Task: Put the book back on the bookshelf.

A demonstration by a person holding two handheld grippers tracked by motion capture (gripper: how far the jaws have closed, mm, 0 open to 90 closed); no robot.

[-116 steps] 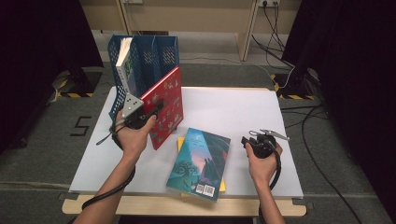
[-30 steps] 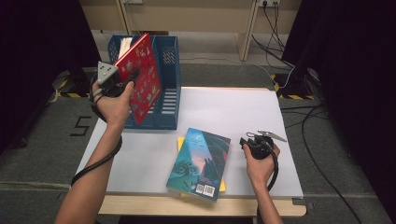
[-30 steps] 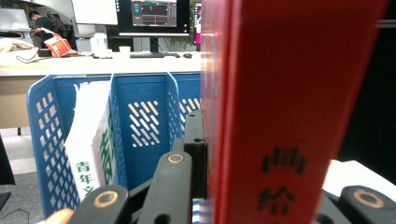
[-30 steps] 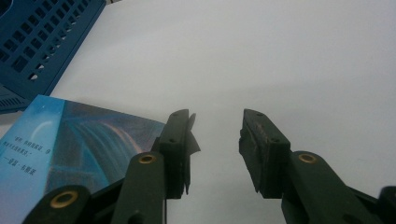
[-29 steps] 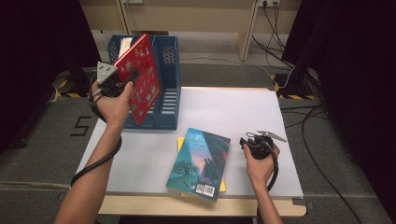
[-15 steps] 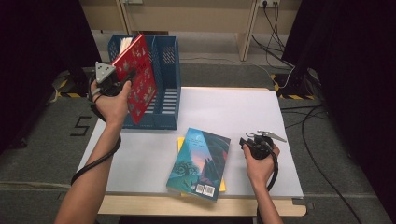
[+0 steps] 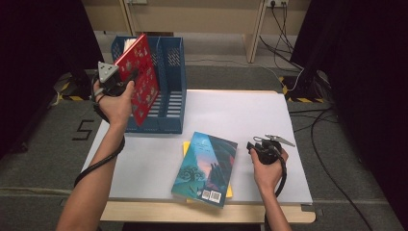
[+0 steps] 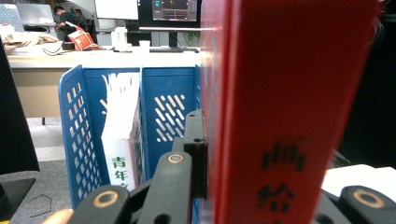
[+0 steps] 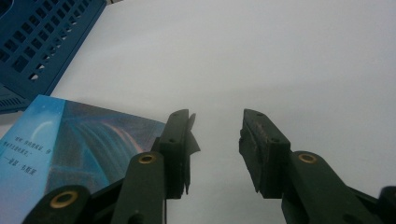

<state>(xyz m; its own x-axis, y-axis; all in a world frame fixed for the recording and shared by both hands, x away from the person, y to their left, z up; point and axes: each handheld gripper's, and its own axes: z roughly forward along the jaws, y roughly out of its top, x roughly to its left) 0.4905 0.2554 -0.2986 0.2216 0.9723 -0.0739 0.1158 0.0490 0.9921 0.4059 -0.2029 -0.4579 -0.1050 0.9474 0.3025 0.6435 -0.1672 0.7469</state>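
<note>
- My left gripper [image 7: 126,81] is clamped on the red book [image 7: 140,79]; in the left gripper view the jaws pinch it by the spine [image 8: 285,112], book upright and slightly tilted.
- Landmark: blue file rack [image 7: 169,91] at the table's far left corner. Red book is held in the air over the rack's left side, not seated in a slot.
- Rack's left compartment already holds a white book [image 8: 120,140], standing upright just left of the red one. The divider and the next compartment sit behind my left jaw.
- My right gripper [image 9: 215,140]: jaws about half open, nothing between them, resting on the white table [image 7: 240,115] well right of the rack.
- Teal book [image 7: 206,167] lies flat in front of the rack, toward the near edge, on top of a yellow book [image 7: 185,147]; just left of my right gripper.
</note>
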